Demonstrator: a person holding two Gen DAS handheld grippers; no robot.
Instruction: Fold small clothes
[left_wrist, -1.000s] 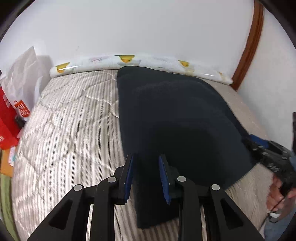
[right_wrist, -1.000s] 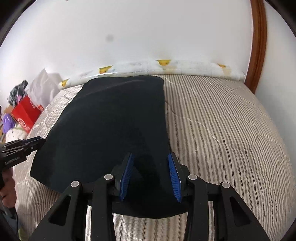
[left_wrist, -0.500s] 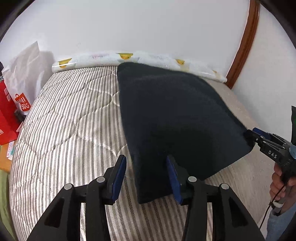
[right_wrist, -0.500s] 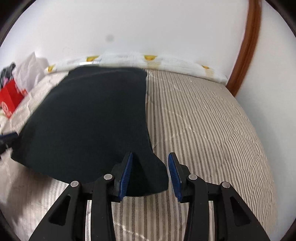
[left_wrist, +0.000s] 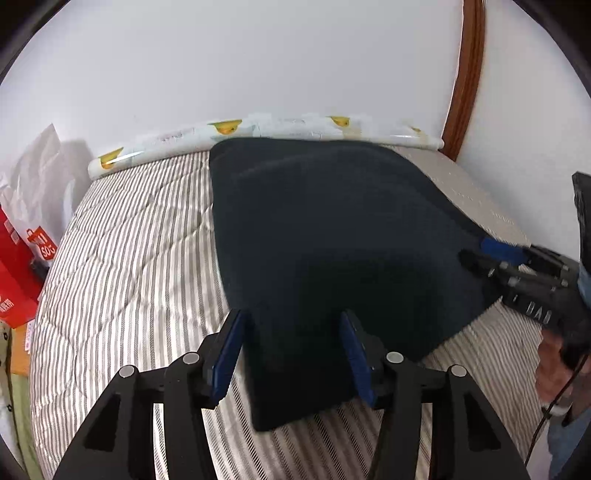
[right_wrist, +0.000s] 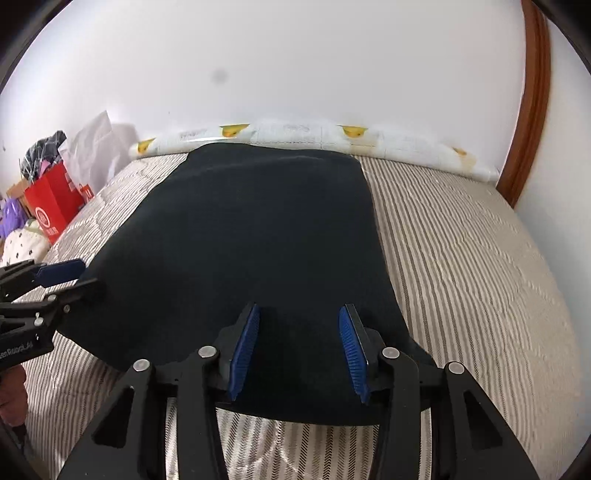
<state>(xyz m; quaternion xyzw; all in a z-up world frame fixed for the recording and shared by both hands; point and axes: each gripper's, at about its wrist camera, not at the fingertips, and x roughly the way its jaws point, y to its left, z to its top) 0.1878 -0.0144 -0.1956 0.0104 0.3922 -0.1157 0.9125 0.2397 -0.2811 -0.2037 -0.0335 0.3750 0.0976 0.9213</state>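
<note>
Black garment (left_wrist: 332, 236) flat on striped mattress (left_wrist: 129, 258); red bag (left_wrist: 22, 266) reads "SOG"

You've got a plain white wall (right_wrist: 295, 55) behind a bed with a grey-and-white striped quilted cover (right_wrist: 461, 258). Curved brown wooden trim (right_wrist: 532, 110) on the right, white roll with yellow duck print (left_wrist: 258, 127) along the wall, red paper bags (right_wrist: 55, 195) at left. Even daylight.

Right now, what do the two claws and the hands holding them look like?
Both match: the left claw and the right claw have black skeletal linkage arms with silver pivot screws and blue ribbed pads. White lettering marks each body, partly cut off. A thin black cable hangs below the hand on the right claw, with a blue sleeve beneath.
</note>
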